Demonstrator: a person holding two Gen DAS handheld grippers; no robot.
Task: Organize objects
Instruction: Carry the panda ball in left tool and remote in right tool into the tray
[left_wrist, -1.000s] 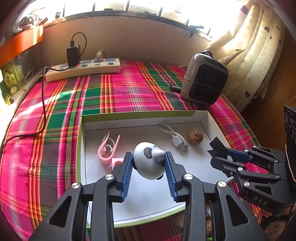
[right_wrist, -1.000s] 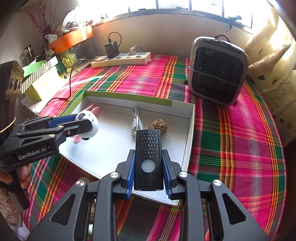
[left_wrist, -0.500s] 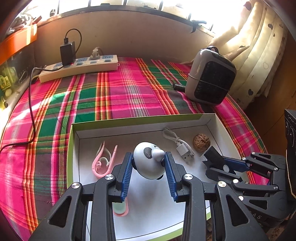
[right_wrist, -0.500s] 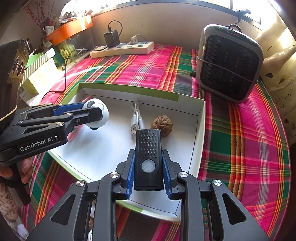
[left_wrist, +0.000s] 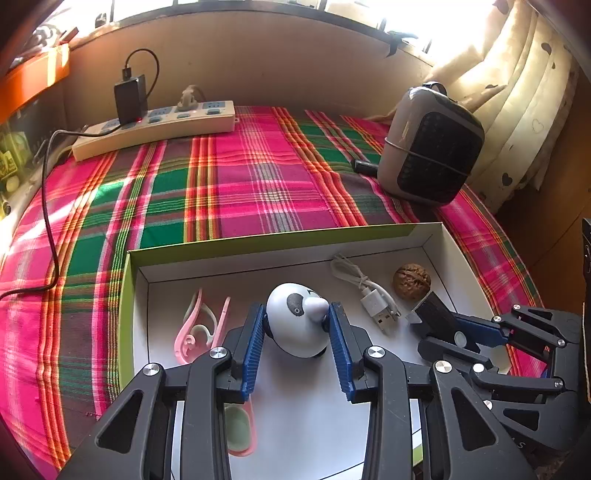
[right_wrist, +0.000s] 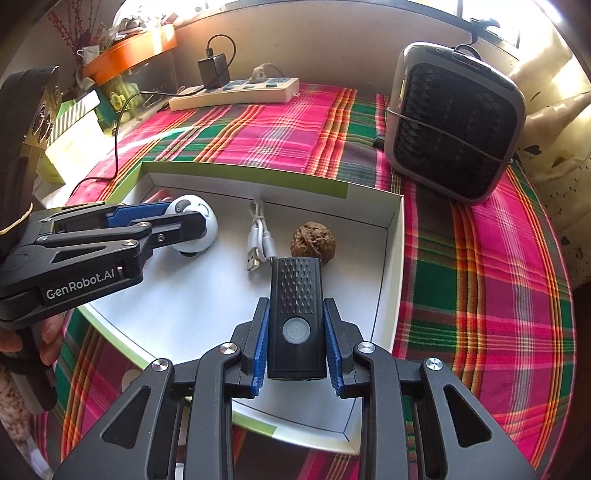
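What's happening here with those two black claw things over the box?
A person is tidying small things into a white box on a plaid cloth. The left gripper is shut on a panda-faced white toy, the right gripper on a black flashlight-like gadget; both are over the box. A pink clip, a white USB cable and a walnut already lie inside.
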